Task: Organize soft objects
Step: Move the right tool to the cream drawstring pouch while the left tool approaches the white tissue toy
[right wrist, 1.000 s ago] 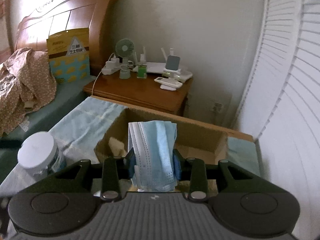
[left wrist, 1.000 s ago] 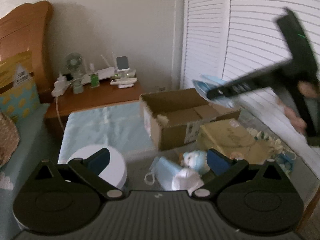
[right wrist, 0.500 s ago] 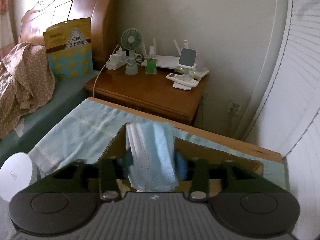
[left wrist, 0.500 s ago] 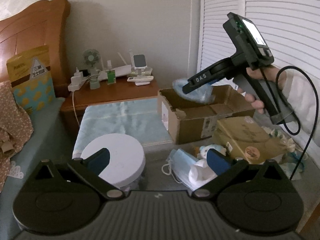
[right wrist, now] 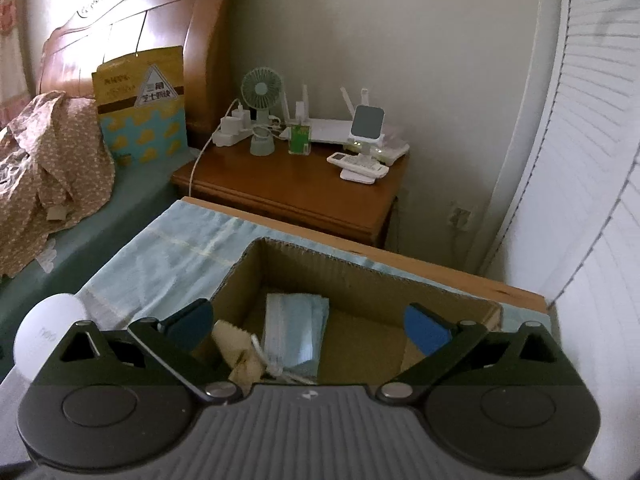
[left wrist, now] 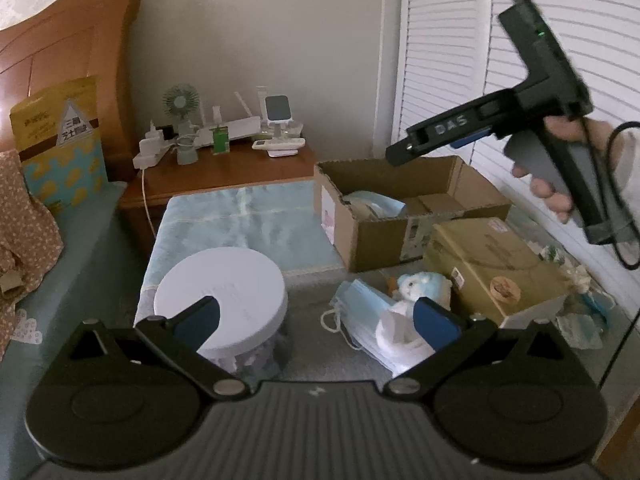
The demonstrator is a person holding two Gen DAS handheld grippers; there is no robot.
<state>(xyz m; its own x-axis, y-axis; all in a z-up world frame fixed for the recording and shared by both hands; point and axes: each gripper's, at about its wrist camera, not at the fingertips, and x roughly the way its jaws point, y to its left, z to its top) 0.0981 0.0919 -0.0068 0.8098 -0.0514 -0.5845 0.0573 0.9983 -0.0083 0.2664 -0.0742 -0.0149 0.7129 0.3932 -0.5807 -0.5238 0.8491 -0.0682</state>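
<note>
A stack of blue face masks [right wrist: 294, 330] lies inside the open cardboard box [right wrist: 360, 280], also seen in the left wrist view [left wrist: 376, 202]. My right gripper [right wrist: 310, 322] is open and empty above the box; it shows from the side in the left wrist view [left wrist: 404, 152]. My left gripper [left wrist: 316, 318] is open and empty, held above more blue masks [left wrist: 362, 314], a white soft item [left wrist: 400, 334] and a small blue-white plush toy [left wrist: 418, 286] on the table.
A white-lidded jar [left wrist: 222, 286] stands by the left finger. A closed tan box [left wrist: 492, 268] sits right of the plush, with small items beyond it [left wrist: 576, 280]. A light blue cloth [left wrist: 244, 228] covers the table. A nightstand [right wrist: 296, 188] with a fan stands behind.
My right gripper opened and let the blue masks drop into the cardboard box. It rose a little above the box. My left gripper stayed open.
</note>
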